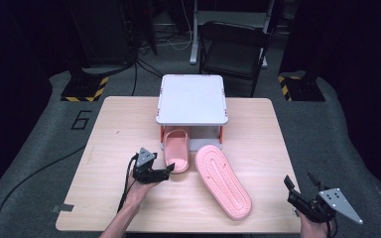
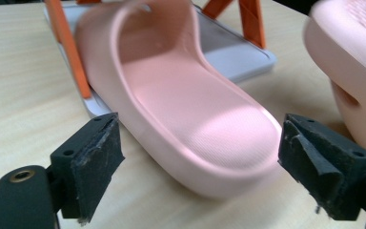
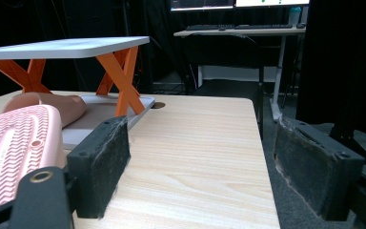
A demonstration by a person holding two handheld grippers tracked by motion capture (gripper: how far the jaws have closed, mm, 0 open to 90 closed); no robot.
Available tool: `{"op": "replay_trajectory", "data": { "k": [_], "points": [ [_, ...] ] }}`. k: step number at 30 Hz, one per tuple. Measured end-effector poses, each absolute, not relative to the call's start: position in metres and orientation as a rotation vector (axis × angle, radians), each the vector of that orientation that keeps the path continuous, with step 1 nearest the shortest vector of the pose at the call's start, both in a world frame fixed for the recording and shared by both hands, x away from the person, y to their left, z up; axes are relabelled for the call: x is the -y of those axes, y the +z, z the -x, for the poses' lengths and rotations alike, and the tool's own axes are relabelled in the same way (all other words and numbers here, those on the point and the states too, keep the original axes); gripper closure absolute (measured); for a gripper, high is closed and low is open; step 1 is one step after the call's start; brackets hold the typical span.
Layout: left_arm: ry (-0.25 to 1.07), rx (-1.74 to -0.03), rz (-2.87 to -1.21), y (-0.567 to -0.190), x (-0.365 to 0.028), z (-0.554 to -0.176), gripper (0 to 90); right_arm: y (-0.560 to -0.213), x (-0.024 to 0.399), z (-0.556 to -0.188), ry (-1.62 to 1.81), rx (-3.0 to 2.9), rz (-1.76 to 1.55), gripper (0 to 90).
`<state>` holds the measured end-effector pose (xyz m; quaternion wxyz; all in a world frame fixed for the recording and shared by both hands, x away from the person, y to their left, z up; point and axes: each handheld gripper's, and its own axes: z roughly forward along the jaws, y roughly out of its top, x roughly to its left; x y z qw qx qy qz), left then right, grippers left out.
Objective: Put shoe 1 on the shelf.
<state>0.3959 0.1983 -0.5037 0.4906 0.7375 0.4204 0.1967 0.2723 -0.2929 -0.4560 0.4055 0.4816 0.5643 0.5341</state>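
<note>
Pink slipper (image 2: 190,109) lies upright between the left tool's (image 2: 198,162) parted, untouching pads; right tool (image 3: 219,167) gapes too.

left gripper (image 1: 167,170): jaws apart by upright slipper (image 1: 176,151) | second slipper (image 1: 223,181): sole up

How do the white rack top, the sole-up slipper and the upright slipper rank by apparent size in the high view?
1. White rack top
2. Sole-up slipper
3. Upright slipper, though the rack hides its toe end, so it may match the other.
</note>
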Motion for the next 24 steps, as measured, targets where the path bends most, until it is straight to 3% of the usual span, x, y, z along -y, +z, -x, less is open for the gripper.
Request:
{"op": "replay_trajectory", "data": {
  "k": [3,8,24],
  "points": [
    [0.510,-0.963,-1.904,-0.512,-0.191,-0.389,12.7,-0.456,0.293,-0.272,1.340,-1.423,-1.208,19.6],
    [0.558,-0.945,-1.957,-0.519,-0.182,-0.393,13.5,-0.456,0.293,-0.272,1.345,-1.425,-1.208,19.6],
    [0.693,-1.079,-1.865,-0.516,-0.169,-0.445,16.0,-0.457,0.294,-0.272,1.336,-1.429,-1.211,19.8]
  ]
}}
